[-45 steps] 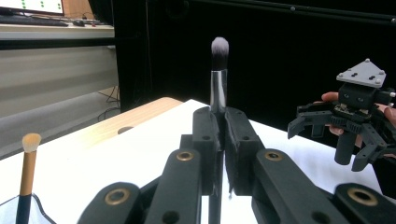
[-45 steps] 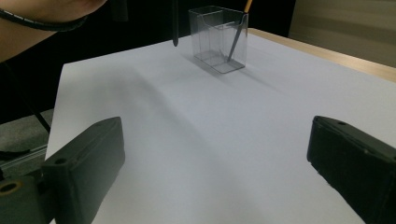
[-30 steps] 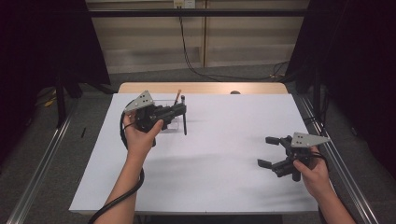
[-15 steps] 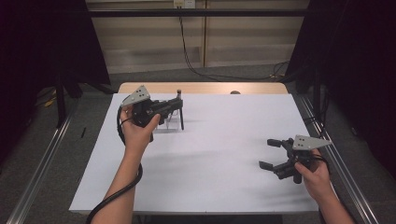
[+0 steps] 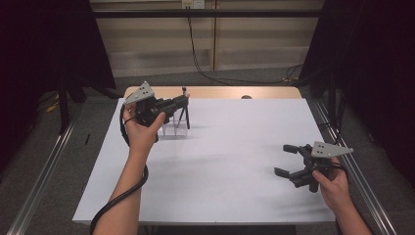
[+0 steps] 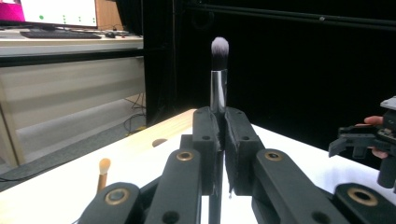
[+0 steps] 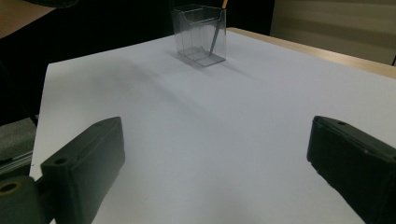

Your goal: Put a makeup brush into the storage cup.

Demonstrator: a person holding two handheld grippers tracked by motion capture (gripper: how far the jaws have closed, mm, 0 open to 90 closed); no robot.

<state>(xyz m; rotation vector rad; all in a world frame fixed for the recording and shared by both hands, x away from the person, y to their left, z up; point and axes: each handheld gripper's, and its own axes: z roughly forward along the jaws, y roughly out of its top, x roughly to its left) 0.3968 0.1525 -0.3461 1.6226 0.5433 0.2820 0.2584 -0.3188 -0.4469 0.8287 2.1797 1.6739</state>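
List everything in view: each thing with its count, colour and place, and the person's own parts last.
Makeup brush: one, silver ferrule with pale grey-tipped bristles, upright between the left gripper's jaws.
Second brush: one, tan handle and bristles, low at the left in the left gripper view, beside the jaws.
Clear box: one, see-through plastic, standing at the far left of the table, with a thin handle leaning inside it.
Table: one, white cover over a wooden top whose far edge shows.
Cable: one, black, hanging down the back wall to the floor.
Left gripper: one, black with a grey plate, shut on the makeup brush above the clear box.
Right gripper: one, black with a grey plate, jaws open, low over the table's right side.
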